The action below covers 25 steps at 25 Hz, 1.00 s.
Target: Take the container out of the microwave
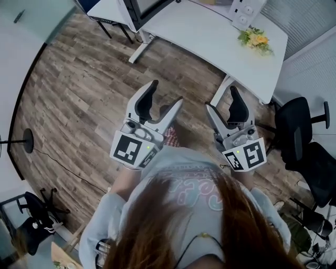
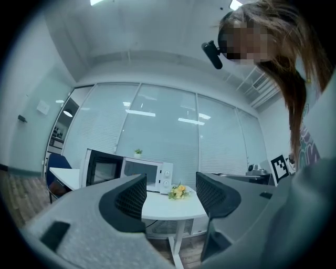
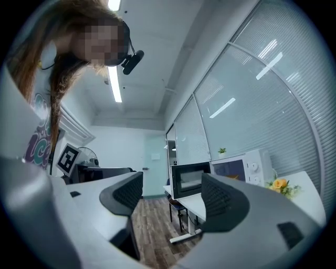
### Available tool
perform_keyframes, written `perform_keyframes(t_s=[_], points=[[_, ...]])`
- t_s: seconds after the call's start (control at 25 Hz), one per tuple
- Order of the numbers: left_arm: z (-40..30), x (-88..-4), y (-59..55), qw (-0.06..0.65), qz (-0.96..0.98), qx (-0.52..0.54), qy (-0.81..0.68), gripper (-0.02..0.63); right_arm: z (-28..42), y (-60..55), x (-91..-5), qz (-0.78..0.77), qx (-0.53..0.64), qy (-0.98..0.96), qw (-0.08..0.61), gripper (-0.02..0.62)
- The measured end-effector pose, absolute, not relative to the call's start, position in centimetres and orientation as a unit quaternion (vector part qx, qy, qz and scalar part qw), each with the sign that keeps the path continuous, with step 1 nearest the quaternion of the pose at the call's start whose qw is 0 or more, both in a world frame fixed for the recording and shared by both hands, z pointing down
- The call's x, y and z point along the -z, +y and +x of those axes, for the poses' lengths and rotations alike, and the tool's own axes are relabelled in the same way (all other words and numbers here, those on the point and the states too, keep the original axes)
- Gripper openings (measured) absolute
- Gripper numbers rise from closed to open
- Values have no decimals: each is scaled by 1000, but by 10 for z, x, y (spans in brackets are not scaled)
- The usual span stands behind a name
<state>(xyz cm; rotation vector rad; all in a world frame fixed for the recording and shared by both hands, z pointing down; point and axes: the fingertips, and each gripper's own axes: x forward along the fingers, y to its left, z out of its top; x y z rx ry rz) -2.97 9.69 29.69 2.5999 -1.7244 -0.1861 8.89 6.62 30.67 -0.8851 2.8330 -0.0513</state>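
A white microwave (image 2: 149, 176) stands on a white table (image 2: 173, 207), its dark-framed door (image 2: 102, 169) swung open to the left. In the right gripper view the microwave (image 3: 241, 164) and its open door (image 3: 191, 178) sit ahead to the right. The head view catches only the door (image 1: 143, 13) and the control panel (image 1: 245, 11) at the top edge. I cannot make out a container inside. My left gripper (image 1: 165, 94) and right gripper (image 1: 221, 100) are both open and empty, held side by side over the wooden floor, well short of the table.
A small bunch of yellow flowers (image 1: 256, 39) lies on the table (image 1: 210, 37) right of the microwave. Black office chairs (image 1: 302, 131) stand to the right. A floor lamp base (image 1: 23, 141) and its cable are at the left. Glass partition walls stand behind the table.
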Motion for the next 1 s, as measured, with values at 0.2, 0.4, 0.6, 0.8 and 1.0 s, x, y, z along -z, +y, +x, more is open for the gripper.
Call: perform_keyframes(t_s=[0.2,0.4,0.6,0.8,1.0], points=[[-52,-293,53,2,842,57,-536,267,65,26,-303,-308,12,947,89,335],[-74,-287,9,0,850,61,-524,267,43,-11,-298,-320,9,943,89,335],[-94,-284,-30,1,855,61,-515,267,22,-48,-295,-330,9,940,86,334],[-116,-281,-67,2,861,59,-506,267,1,-85,-293,-343,15,935,87,334],[-131,-282,-100,8,870,57,-490,267,-16,-114,-291,-357,17,930,88,334]])
